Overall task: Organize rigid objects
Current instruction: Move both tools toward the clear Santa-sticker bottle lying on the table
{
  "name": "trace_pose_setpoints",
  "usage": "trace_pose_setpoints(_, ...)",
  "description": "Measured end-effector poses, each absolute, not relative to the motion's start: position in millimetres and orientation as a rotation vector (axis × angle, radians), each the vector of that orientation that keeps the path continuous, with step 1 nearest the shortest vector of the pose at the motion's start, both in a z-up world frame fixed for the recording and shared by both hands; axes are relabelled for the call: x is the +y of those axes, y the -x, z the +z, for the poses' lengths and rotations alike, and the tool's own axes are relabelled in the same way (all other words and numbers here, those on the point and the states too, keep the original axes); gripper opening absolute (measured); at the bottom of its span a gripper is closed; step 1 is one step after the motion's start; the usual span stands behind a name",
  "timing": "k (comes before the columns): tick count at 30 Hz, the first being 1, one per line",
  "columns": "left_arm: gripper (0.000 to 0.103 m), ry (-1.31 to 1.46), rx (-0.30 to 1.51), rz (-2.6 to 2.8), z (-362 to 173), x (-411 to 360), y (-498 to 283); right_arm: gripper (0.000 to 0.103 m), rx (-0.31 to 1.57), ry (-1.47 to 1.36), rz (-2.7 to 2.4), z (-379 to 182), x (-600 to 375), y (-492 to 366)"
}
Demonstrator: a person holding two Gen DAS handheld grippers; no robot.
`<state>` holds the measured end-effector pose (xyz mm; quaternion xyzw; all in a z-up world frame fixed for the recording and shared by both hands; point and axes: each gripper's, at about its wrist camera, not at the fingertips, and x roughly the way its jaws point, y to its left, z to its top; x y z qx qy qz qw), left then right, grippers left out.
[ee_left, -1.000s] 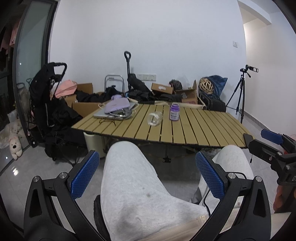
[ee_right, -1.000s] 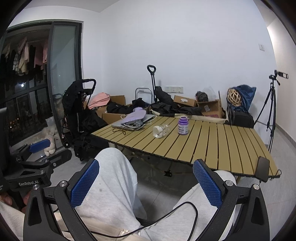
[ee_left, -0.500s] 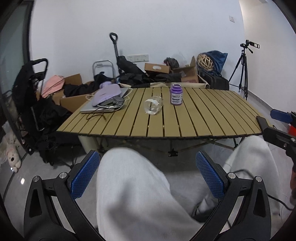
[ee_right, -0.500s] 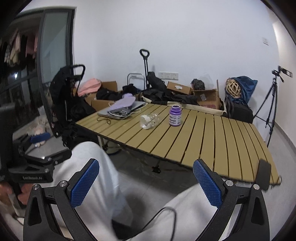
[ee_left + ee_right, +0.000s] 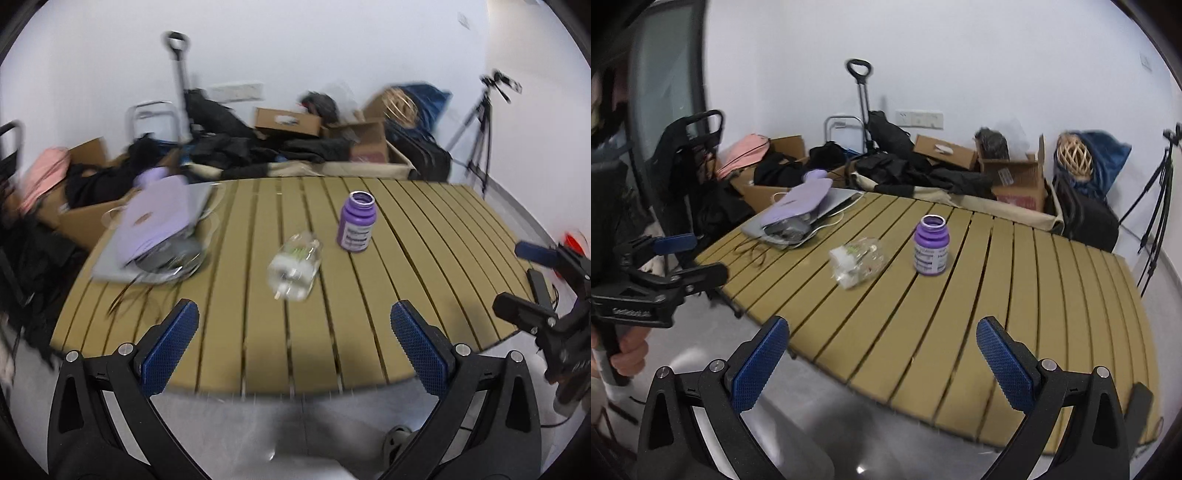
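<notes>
Bottles counted on the slatted tabletop (image 5: 424, 236): two. One purple bottle (image 5: 357, 222) is seen upright near the middle, with a white-rimmed purple cap and a pale printed label. One clear bottle (image 5: 294, 266) is seen lying on its side just beside the purple one, to its left, apart from it; it is see-through with a faint green mark on it, detail blurred. At the far left corner a grey laptop (image 5: 827, 202) is laid flat, with one lilac pouch (image 5: 803, 199) on top and loose cables around it. One dark phone-like slab (image 5: 540, 285) is seen at the right edge of the tabletop.

Two hand-held grippers are held low at the near edge, above the floor. The left hand-held gripper (image 5: 291, 343) is spread wide with nothing between its blue pads (image 5: 168, 347). The right hand-held gripper (image 5: 881, 356) is likewise spread wide and empty. Both bottles are well apart from either one.
</notes>
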<state>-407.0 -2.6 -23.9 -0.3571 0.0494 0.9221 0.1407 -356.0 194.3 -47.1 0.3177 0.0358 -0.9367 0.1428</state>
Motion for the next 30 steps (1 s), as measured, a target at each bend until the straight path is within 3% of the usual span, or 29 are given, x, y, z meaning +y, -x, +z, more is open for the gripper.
trace_pose_setpoints(4, 0.103, 1.112, 0.36, 2.494, -50, 29, 490, 0.103, 0.268, -0.9, -2.812, -57, 184, 403)
trace_pose_setpoints(8, 0.103, 1.283, 0.303, 2.372, -86, 44, 561, 0.103, 0.175, -0.847, -2.733, -68, 182, 438)
trace_pose_setpoints(10, 0.095, 1.436, 0.247, 2.293, -109, 49, 594, 0.103, 0.091, -0.896, -2.67, -77, 183, 452)
trace_pose_setpoints(13, 0.069, 1.551, 0.24, 2.236, -133, 51, 616, 0.103, 0.023, -0.957, -2.576, -97, 177, 473)
trace_pose_setpoints(14, 0.059, 1.58, 0.2, 2.222, -138, 48, 619, 0.103, 0.008, -0.979, -2.565, -104, 175, 481)
trace_pose_setpoints(23, 0.057, 1.605, -0.704, 2.215, -158, -30, 599, 0.103, -0.331, -1.111, -2.382, -156, 147, 542)
trace_pose_setpoints(28, 0.057, 1.496, -0.91, 2.159, -160, -46, 583, 0.101, -0.367, -1.147, -2.333, -173, 122, 563)
trace_pose_setpoints(30, 0.058, 1.466, -0.926, 2.168, -159, -48, 578, 0.086, -0.379, -1.183, -2.309, -178, 117, 569)
